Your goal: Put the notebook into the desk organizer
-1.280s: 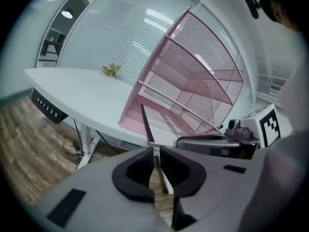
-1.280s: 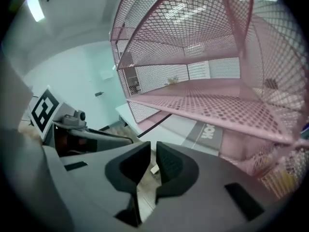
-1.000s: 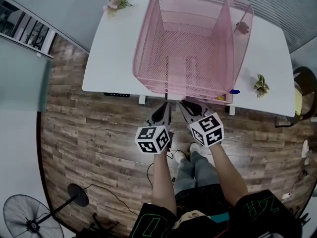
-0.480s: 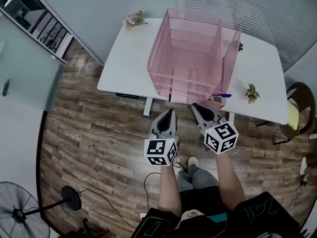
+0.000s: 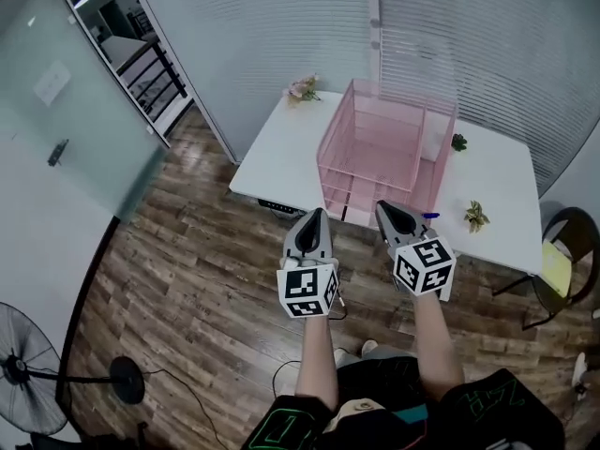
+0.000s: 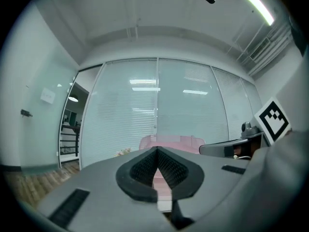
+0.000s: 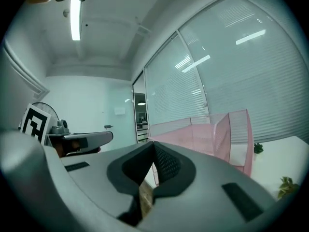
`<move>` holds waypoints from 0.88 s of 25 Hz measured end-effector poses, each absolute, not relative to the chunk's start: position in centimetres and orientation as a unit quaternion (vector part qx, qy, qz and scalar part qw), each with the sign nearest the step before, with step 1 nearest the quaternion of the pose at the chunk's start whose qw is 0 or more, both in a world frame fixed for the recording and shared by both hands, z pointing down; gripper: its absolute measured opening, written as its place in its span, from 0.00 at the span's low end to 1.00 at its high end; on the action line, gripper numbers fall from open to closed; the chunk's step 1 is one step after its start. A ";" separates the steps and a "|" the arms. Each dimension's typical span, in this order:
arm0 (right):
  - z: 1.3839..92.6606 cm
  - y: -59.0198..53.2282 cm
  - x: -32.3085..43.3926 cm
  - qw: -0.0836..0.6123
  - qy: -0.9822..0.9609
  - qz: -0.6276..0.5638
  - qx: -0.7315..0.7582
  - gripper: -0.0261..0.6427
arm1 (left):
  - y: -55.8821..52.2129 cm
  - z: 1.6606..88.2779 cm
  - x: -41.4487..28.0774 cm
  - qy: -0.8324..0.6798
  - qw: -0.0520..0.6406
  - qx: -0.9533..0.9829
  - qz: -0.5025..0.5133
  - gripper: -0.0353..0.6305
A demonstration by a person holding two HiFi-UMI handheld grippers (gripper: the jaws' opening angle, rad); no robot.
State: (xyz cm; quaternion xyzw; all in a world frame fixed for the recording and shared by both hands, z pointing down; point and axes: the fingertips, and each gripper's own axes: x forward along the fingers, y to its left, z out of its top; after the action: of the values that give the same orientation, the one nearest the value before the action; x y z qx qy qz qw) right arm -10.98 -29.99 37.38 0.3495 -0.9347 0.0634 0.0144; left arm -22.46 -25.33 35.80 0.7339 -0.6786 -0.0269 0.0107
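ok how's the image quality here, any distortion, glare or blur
Head view: sharp, evenly lit, wide-angle bend bowing the floor edge. Left gripper view: heavy fisheye with dark corners, ceiling light blown out. Right gripper view: same fisheye, ceiling light glaring, desk organizer clear.

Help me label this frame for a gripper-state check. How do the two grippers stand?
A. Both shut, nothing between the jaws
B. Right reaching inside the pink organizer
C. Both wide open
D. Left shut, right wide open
A: in each gripper view, the jaws of the left gripper and the right gripper meet at the tips with nothing between them. In the head view, both are short of the pink organizer on the white table.
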 end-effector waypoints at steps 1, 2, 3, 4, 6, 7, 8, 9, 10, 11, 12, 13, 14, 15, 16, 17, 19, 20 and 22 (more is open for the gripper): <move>36.6 -29.7 -11.1 0.008 -0.936 0.061 0.347 0.04 | -24.9 34.9 -22.8 -0.685 0.001 0.728 -0.027 0.05; 35.9 -29.4 -11.4 0.002 -0.938 0.057 0.342 0.04 | -24.4 34.1 -23.1 -0.691 -0.009 0.723 -0.027 0.05; 35.3 -29.1 -11.7 -0.002 -0.941 0.051 0.336 0.04 | -24.0 33.3 -23.6 -0.697 -0.017 0.716 -0.027 0.05; 34.7 -28.8 -12.2 -0.006 -0.943 0.044 0.329 0.04 | -23.6 32.8 -24.0 -0.703 -0.023 0.710 -0.027 0.05; 33.8 -28.2 -12.8 -0.011 -0.948 0.032 0.316 0.04 | -22.9 32.1 -24.6 -0.711 -0.030 0.702 -0.027 0.05; 33.5 -28.0 -13.0 -0.014 -0.949 0.028 0.313 0.04 | -22.7 32.0 -24.8 -0.713 -0.031 0.700 -0.027 0.05; 33.2 -27.9 -13.1 -0.018 -0.950 0.025 0.312 0.04 | -22.6 31.9 -24.9 -0.713 -0.031 0.700 -0.028 0.05; 33.0 -27.9 -13.1 -0.020 -0.950 0.022 0.312 0.04 | -22.5 31.8 -24.9 -0.713 -0.031 0.700 -0.029 0.05; 32.8 -27.8 -13.0 -0.023 -0.950 0.019 0.312 0.04 | -22.4 31.7 -25.0 -0.713 -0.031 0.700 -0.031 0.05; 32.6 -27.8 -13.0 -0.024 -0.950 0.017 0.312 0.04 | -22.3 31.6 -25.0 -0.713 -0.030 0.700 -0.033 0.05; 32.4 -27.8 -13.0 -0.025 -0.950 0.016 0.312 0.04 | -22.3 31.5 -24.9 -0.711 -0.029 0.702 -0.035 0.05; 32.3 -27.8 -13.1 -0.026 -0.949 0.014 0.312 0.04 | -22.4 31.4 -24.9 -0.709 -0.027 0.704 -0.036 0.05; 32.1 -27.9 -13.1 -0.026 -0.949 0.013 0.313 0.04 | -22.5 31.4 -24.8 -0.707 -0.024 0.706 -0.036 0.05; 32.0 -28.0 -13.1 -0.027 -0.949 0.011 0.313 0.04 | -22.7 31.4 -24.8 -0.705 -0.021 0.708 -0.035 0.05; 31.8 -28.1 -13.2 -0.029 -0.949 0.009 0.313 0.04 | -22.9 31.4 -24.8 -0.705 -0.018 0.708 -0.034 0.05; 31.7 -28.1 -13.2 -0.029 -0.949 0.007 0.313 0.04 | -23.0 31.3 -24.9 -0.707 -0.018 0.706 -0.035 0.05; 31.5 -28.2 -13.3 -0.029 -0.950 0.002 0.312 0.04 | -23.1 31.0 -25.1 -0.712 -0.021 0.701 -0.040 0.05; 31.5 -28.2 -13.3 -0.029 -0.950 -0.001 0.312 0.04 | -23.1 31.0 -25.2 -0.713 -0.022 0.699 -0.041 0.05; 31.5 -28.2 -13.2 -0.028 -0.950 -0.004 0.312 0.04 | -23.1 30.9 -25.3 -0.715 -0.024 0.698 -0.042 0.05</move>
State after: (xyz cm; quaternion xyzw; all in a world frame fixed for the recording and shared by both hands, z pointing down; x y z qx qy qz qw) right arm -13.18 -28.24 31.51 0.3124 -0.9495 -0.0042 -0.0282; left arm -25.28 -23.15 30.93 0.6976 -0.7149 -0.0418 -0.0243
